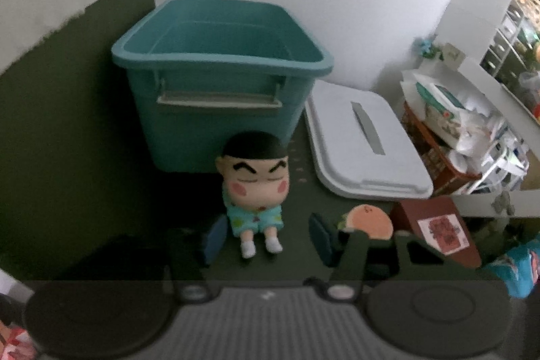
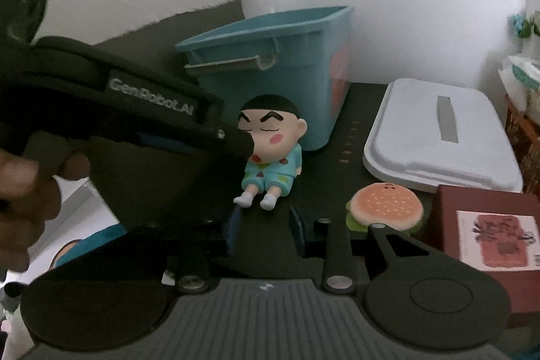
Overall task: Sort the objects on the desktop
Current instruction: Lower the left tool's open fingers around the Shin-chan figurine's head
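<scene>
Dark green desktop against a white wall; teal plastic bin (image 1: 216, 63) at far centre, white flat lid (image 1: 364, 140) to its right; seated cartoon boy figurine in pale-blue pyjamas (image 1: 254, 191) just in front of the bin, touching no pad. Risk: the top-heavy figurine may topple if one pad meets it first. Left gripper (image 1: 268, 237) angled downward, fingers spread either side of the legs. Right gripper (image 2: 266, 223) held lower and nearer, fingers partly apart, pinching nothing.
</scene>
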### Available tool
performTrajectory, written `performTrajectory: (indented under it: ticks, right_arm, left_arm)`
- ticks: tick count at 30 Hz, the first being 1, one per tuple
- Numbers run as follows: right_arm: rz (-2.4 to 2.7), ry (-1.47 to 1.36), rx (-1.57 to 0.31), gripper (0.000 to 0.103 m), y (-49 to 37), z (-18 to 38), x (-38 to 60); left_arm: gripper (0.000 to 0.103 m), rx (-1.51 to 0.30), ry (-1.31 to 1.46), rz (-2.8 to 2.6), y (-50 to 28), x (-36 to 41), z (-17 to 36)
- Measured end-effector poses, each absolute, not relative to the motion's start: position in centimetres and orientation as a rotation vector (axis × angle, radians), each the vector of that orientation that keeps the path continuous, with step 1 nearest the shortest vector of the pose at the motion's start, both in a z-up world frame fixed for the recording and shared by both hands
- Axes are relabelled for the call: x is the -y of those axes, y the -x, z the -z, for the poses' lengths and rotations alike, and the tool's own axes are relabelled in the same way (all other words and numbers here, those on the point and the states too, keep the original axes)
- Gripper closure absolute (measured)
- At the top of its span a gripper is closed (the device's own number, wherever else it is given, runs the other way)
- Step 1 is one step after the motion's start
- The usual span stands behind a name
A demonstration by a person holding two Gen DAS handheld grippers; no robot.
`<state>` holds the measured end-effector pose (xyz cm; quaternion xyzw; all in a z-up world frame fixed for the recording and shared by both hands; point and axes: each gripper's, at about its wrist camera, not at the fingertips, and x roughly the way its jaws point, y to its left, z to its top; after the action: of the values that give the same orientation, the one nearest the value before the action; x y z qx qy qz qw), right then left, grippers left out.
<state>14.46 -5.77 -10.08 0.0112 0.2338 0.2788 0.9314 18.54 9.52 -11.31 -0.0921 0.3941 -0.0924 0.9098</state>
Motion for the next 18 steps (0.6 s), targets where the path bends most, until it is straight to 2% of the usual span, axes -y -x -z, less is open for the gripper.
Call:
performTrajectory:
  ticks: [4, 6, 10, 15, 16, 18]
  right_arm:
    - [-0.558, -0.043, -0.493, 0.069, -16.1, 10.5, 5.0]
    - [-0.551, -0.056, -0.502, 0.074, -16.9, 10.6, 4.7]
    - [-0.544, -0.087, -0.524, 0.078, -18.2, 10.9, 4.3]
    - [-0.56, -0.094, -0.537, 0.078, -18.6, 11.2, 3.6]
    - [-0.558, -0.095, -0.544, 0.08, -18.7, 11.3, 3.5]
    - [-0.551, -0.091, -0.559, 0.093, -19.1, 11.7, 3.3]
  left_arm:
    - [0.046, -0.81, 0.209, 0.173, -19.2, -10.0, 11.9]
    - [0.046, -0.816, 0.216, 0.169, -19.4, -10.1, 12.3]
    - [0.046, -0.821, 0.221, 0.169, -19.7, -10.1, 12.6]
    - [0.046, -0.813, 0.227, 0.163, -19.7, -10.2, 12.6]
    - [0.046, -0.811, 0.226, 0.161, -19.7, -10.2, 12.6]
    - [0.046, -0.807, 0.223, 0.163, -19.7, -10.4, 12.6]
